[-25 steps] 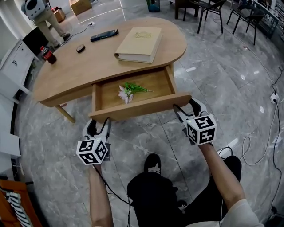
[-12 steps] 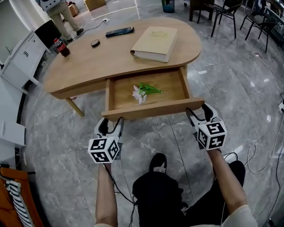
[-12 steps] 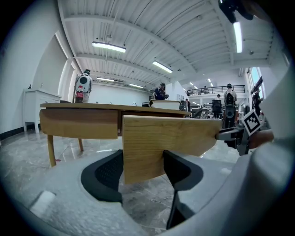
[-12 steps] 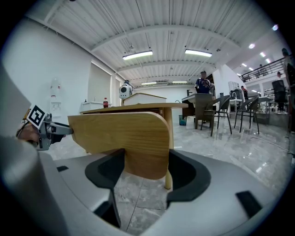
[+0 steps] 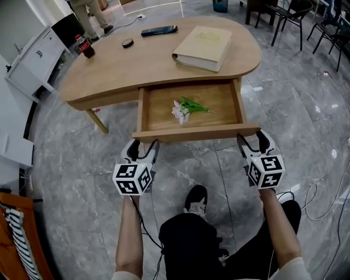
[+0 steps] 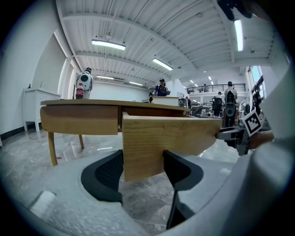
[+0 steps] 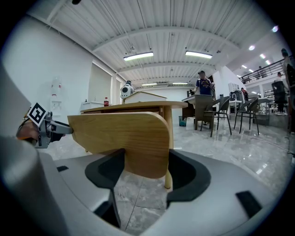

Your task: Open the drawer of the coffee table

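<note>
The wooden coffee table (image 5: pixel 136 65) has its drawer pulled out toward me. The drawer front (image 5: pixel 197 133) is a long wooden panel. My left gripper (image 5: pixel 144 144) is shut on the panel's left end, and my right gripper (image 5: pixel 251 138) is shut on its right end. In the left gripper view the drawer front (image 6: pixel 156 138) fills the gap between the black pads of my left gripper (image 6: pixel 143 170). In the right gripper view the rounded end of the drawer front (image 7: pixel 133 138) sits between the pads of my right gripper (image 7: pixel 146 173). A small flower sprig (image 5: pixel 186 108) lies inside the drawer.
On the tabletop lie a large book (image 5: pixel 205 47), a remote (image 5: pixel 158 30), a small dark disc (image 5: pixel 127 42) and a cola bottle (image 5: pixel 85 46). A white cabinet (image 5: pixel 27 60) stands at the left and chairs (image 5: pixel 284 16) at the far right. Cables (image 5: pixel 322 186) trail on the floor at right.
The drawer has slid a little further out of the table toward me. Both grippers have kept their hold on its front and moved back with it.
</note>
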`<state>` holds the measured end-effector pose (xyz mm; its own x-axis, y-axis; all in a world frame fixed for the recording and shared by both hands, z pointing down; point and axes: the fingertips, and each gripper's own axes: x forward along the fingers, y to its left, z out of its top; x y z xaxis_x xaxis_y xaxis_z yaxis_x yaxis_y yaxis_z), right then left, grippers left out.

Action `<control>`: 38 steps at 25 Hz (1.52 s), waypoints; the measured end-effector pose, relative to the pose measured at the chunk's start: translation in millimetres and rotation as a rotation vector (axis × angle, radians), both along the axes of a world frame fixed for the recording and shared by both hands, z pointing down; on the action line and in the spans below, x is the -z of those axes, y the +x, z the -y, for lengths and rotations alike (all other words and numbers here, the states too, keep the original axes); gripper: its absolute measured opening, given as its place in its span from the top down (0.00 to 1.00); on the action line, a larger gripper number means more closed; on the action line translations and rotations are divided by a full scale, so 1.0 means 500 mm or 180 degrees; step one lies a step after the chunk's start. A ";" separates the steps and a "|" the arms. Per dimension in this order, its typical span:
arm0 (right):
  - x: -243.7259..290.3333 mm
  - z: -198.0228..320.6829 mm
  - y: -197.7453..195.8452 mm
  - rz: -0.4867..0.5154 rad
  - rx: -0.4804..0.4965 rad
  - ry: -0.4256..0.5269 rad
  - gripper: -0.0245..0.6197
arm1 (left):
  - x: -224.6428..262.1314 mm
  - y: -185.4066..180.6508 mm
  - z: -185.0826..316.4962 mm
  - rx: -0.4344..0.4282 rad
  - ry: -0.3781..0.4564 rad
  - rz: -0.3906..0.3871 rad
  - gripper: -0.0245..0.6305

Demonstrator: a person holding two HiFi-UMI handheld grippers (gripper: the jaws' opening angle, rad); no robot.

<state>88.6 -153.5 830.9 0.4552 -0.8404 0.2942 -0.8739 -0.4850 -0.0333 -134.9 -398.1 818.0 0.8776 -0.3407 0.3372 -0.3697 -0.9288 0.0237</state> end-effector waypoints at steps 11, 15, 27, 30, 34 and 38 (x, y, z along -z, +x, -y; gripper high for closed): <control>-0.012 0.003 0.001 -0.0082 0.0016 0.0049 0.50 | -0.012 -0.001 0.004 -0.0005 0.0027 -0.0013 0.56; -0.013 0.001 0.001 -0.0118 0.0076 0.0058 0.50 | -0.012 -0.002 0.003 0.0016 0.0035 -0.0048 0.56; 0.076 0.004 0.007 -0.0904 0.0819 -0.0394 0.50 | 0.008 -0.026 0.010 0.0087 -0.0244 0.0098 0.57; 0.088 0.004 0.016 -0.0722 0.0912 -0.0384 0.50 | 0.021 -0.038 0.000 0.0121 -0.0307 0.0344 0.57; 0.103 -0.018 -0.011 -0.0290 0.0847 -0.0383 0.53 | 0.063 -0.049 -0.038 0.0139 -0.0486 0.0557 0.57; 0.136 -0.017 -0.052 0.0098 0.0724 -0.0390 0.55 | 0.133 -0.039 -0.066 0.0152 -0.0618 0.0619 0.57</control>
